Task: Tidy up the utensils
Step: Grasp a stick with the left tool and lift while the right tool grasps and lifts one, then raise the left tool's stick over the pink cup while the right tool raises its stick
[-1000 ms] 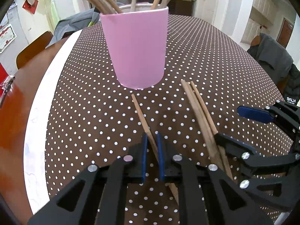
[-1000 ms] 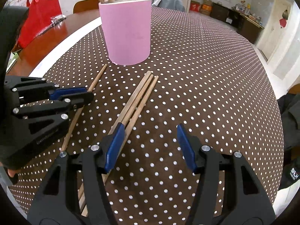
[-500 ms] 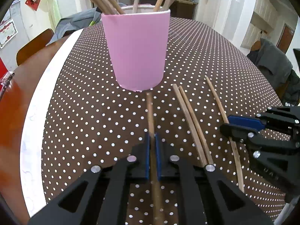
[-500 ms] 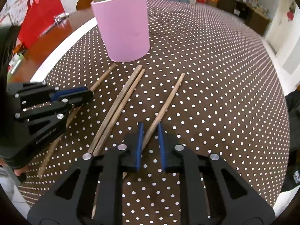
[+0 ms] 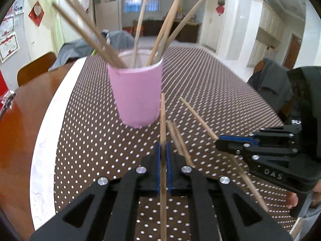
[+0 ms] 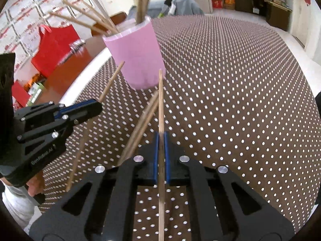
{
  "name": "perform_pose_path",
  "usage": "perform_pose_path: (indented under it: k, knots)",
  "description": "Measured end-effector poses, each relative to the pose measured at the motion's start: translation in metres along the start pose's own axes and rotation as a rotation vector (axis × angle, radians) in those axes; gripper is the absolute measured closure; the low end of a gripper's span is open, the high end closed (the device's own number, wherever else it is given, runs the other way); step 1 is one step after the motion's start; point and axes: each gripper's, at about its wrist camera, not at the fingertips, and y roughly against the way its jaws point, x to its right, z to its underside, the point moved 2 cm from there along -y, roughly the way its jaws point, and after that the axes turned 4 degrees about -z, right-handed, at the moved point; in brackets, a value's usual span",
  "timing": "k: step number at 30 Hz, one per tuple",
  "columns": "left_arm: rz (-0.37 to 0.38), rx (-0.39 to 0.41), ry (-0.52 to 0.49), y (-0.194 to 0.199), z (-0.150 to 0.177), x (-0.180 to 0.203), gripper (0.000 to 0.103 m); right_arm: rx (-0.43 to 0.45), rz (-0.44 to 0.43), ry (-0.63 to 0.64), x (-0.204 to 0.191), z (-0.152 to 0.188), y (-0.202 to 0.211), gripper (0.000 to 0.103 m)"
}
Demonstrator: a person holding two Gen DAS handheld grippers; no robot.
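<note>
A pink cup (image 5: 137, 96) (image 6: 138, 58) with several wooden chopsticks in it stands on the dotted brown tablecloth (image 5: 210, 92). My left gripper (image 5: 163, 146) is shut on one chopstick (image 5: 163, 120), lifted and pointing at the cup's right side. My right gripper (image 6: 161, 135) is shut on another chopstick (image 6: 160, 100), also raised toward the cup. In the left wrist view the right gripper (image 5: 218, 141) holds its stick (image 5: 198, 116) at the right. In the right wrist view the left gripper (image 6: 99, 106) holds its stick (image 6: 112, 82) at the left. Two chopsticks (image 5: 177, 138) (image 6: 140, 126) lie on the cloth between the grippers.
The cloth's white edge (image 5: 48, 128) and bare wooden table (image 5: 18, 124) lie to the left. A red bag (image 6: 54, 48) stands on the table's far left. Chairs draped with grey clothes (image 5: 270, 80) flank the table. A person's fingers (image 6: 36, 182) grip the left tool.
The right gripper shut on a chopstick taken from the bundle of three. Both grippers rose with their sticks off the cloth and tilted toward the cup.
</note>
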Motion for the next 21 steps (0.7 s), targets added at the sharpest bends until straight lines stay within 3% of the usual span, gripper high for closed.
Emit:
perform_pose_path:
  k: [8, 21]
  knots:
    - [0.033, 0.149, -0.007, 0.041, -0.018, 0.012, 0.097, 0.186, -0.058, 0.028, -0.019, -0.011, 0.052, 0.097]
    - [0.079, 0.354, 0.055, 0.081, -0.049, 0.005, 0.097, 0.354, -0.096, 0.075, -0.04, -0.038, 0.096, 0.097]
